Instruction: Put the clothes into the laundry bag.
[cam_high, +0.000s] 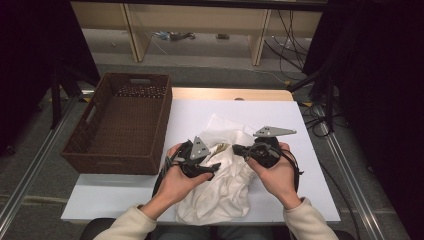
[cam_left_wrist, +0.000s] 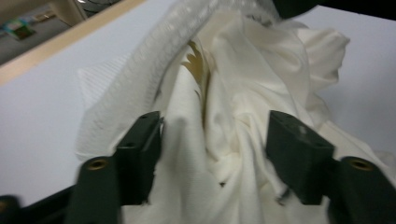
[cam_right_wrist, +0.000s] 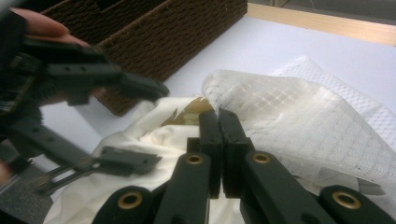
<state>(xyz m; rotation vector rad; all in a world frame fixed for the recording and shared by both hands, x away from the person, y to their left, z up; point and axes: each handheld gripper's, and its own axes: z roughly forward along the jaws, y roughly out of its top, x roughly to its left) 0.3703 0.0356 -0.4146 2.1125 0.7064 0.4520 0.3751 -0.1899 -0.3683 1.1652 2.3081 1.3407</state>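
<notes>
Brown woven wicker basket (cam_high: 117, 125) sits at the far left of the white desk (cam_high: 310, 165), hanging a bit over the desk's left edge, with a cut-out handle in its far wall. From the right gripper view you can see its dark weave (cam_right_wrist: 177, 32) right behind everything else.

Moving right, the person's left hand (cam_high: 175, 182) holds the left gripper (cam_high: 212, 167), which points right, into the cream-white crumpled cloth garment (cam_high: 225, 190). In the left gripper view its two black jaws stand spread apart, with a fold of the cream fabric (cam_left_wrist: 215, 154) bunched between them. The left jaw looks like it's brushing the cloth, but neither pad is really pressing, so it's loose rather than pinched. The right gripper view shows that same gripper (cam_right_wrist: 140, 126) with its jaws apart over the cloth, a bit blurred.

The garment lies heaped at the near middle of the desk, between the two hands, with its lower end reaching the near edge. There's a white mesh-textured layer (cam_right_wrist: 299, 121) on the far side of the heap and a tan patch (cam_left_wrist: 198, 70) peeking out inside.

Furthest right, the right hand (cam_high: 280, 175) holds the right gripper (cam_high: 240, 150), pointing left toward the other one. Its jaws are pressed together, pinching the edge of the mesh layer right at the tips. The two grippers sit near each other over the cloth, not touching.
</notes>
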